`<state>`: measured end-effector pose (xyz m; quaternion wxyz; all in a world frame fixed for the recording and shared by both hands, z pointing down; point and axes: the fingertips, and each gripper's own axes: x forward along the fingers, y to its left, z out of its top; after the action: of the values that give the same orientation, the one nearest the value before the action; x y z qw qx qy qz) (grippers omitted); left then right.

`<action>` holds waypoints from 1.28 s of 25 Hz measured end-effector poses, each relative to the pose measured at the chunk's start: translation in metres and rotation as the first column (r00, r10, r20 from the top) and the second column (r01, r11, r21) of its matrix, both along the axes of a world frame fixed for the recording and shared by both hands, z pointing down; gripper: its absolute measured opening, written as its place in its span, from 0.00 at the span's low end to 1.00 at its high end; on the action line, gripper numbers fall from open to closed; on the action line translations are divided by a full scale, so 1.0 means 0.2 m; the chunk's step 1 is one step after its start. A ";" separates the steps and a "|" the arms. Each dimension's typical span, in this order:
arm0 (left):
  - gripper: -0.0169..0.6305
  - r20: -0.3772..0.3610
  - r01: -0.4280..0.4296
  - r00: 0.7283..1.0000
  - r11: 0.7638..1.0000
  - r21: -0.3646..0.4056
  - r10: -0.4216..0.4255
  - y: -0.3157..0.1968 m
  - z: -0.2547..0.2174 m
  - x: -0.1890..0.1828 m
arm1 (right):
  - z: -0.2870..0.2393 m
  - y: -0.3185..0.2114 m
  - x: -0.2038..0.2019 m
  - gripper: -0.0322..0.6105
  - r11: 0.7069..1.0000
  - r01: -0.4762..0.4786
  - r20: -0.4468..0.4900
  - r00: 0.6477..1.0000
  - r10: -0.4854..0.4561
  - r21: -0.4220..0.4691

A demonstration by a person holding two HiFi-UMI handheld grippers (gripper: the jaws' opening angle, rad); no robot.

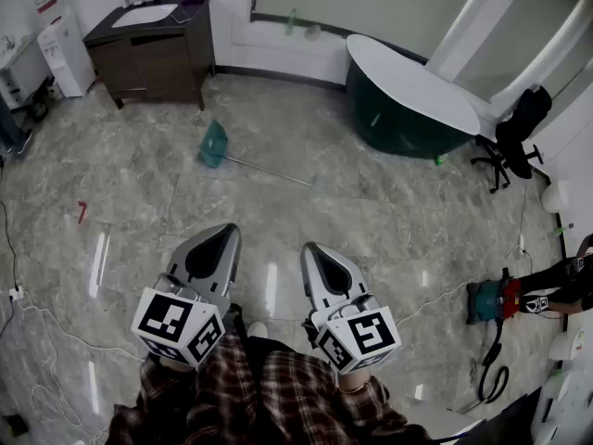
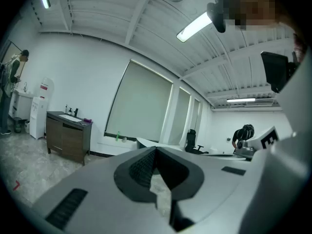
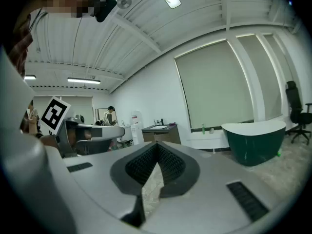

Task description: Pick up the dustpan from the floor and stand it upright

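Teal plastic dustpan (image 1: 214,145), thin metal handle (image 1: 269,170), lies flat on the glossy marble floor (image 1: 371,221), well ahead, and only the head view catches it. Their own views show the left gripper (image 1: 225,230) and right gripper (image 1: 311,248) with ribbed dark pads (image 3: 144,162) pressed together, nothing between.

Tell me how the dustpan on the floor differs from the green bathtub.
The dustpan is small with a long thin handle; the bathtub is far bulkier. The dustpan lies flat out on the open floor; the bathtub stands by the window. The dustpan is light teal; the bathtub is dark green with a white top. Both rest on the marbled floor.
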<state>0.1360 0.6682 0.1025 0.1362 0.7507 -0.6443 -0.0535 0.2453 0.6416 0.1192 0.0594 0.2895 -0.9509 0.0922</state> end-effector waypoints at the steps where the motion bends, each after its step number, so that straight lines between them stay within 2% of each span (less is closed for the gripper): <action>1: 0.04 0.000 0.012 1.000 1.000 -0.001 -0.012 -0.01 -0.01 -0.02 | -0.01 -0.02 0.00 0.07 1.000 0.004 0.001 1.000 -0.004 0.001; 6: 0.04 -0.009 0.077 0.997 0.997 -0.015 -0.077 -0.12 -0.04 -0.19 | -0.05 -0.17 -0.03 0.07 1.000 -0.002 -0.009 1.000 0.002 -0.011; 11: 0.04 -0.010 0.040 0.999 0.999 -0.016 -0.041 -0.39 0.05 -0.54 | 0.03 -0.42 -0.43 0.07 1.000 -0.010 0.002 1.000 0.010 -0.023; 18: 0.04 0.016 -0.037 0.999 0.999 -0.017 0.037 -0.68 0.01 -0.89 | -0.02 -0.70 -0.89 0.07 0.999 -0.032 0.011 0.999 0.032 -0.014; 22: 0.04 0.024 -0.065 0.998 0.998 -0.023 0.066 -0.82 0.01 -1.09 | -0.02 -0.82 -1.10 0.07 0.998 -0.062 0.012 0.998 0.062 -0.021; 25: 0.04 0.016 -0.066 0.998 0.997 -0.038 0.067 -0.90 0.06 -1.19 | 0.02 -0.88 -1.17 0.07 0.996 -0.080 -0.005 0.997 0.080 -0.033; 32: 0.04 -0.022 -0.097 0.995 0.991 -0.087 0.095 -1.17 0.15 -1.30 | 0.11 -1.16 -1.22 0.07 0.984 -0.155 -0.039 0.988 0.152 -0.083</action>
<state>-0.1248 0.4332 0.1322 0.1774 0.7735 -0.6079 -0.0250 0.0021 0.4100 0.1411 0.0798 0.3606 -0.9198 0.1324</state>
